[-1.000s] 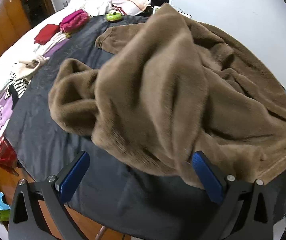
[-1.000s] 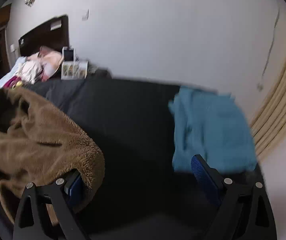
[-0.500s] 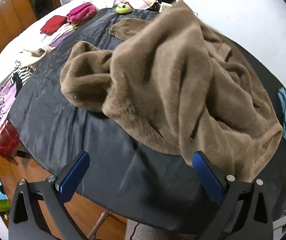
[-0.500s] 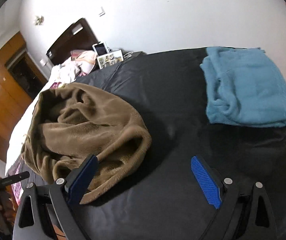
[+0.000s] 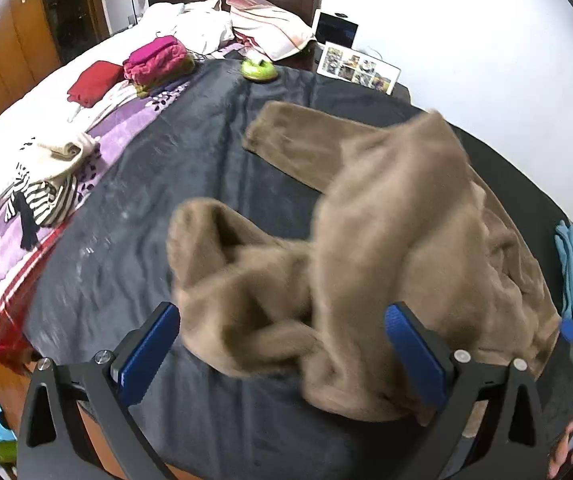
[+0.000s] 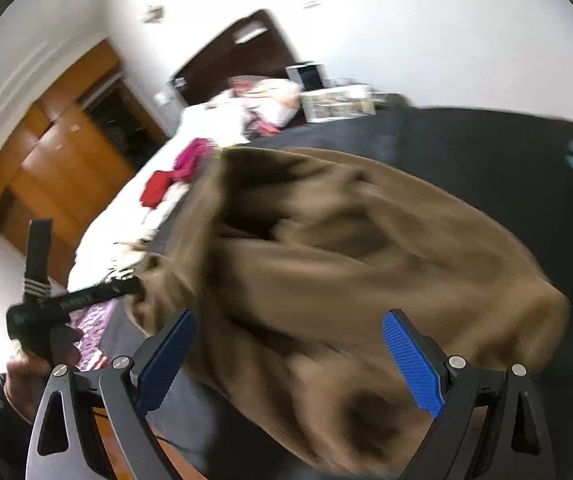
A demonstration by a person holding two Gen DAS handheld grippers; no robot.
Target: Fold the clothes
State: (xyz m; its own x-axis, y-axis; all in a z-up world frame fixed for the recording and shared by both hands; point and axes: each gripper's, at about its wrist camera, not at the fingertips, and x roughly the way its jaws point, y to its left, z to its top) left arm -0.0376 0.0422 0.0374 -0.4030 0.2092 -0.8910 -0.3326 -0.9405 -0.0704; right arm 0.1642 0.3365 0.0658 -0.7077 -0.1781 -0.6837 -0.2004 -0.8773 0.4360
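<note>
Left wrist: brown fleece point(image 5: 386, 240) heaped on bed point(image 5: 166, 168); left tongs point(image 5: 282, 348) spread, right tongs point(image 6: 290, 356) spread. Advice: flatten fleece, find sleeve before pinching.

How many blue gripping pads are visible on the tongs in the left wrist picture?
3: two on the left tongs, and one at the right edge on the right tongs; its other pad is hidden.

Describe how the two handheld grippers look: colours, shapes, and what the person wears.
Both the left gripper and the right gripper have black angular frames with silver screws and ribbed blue pads on the jaws. The left hand shows a dark sleeve.
</note>
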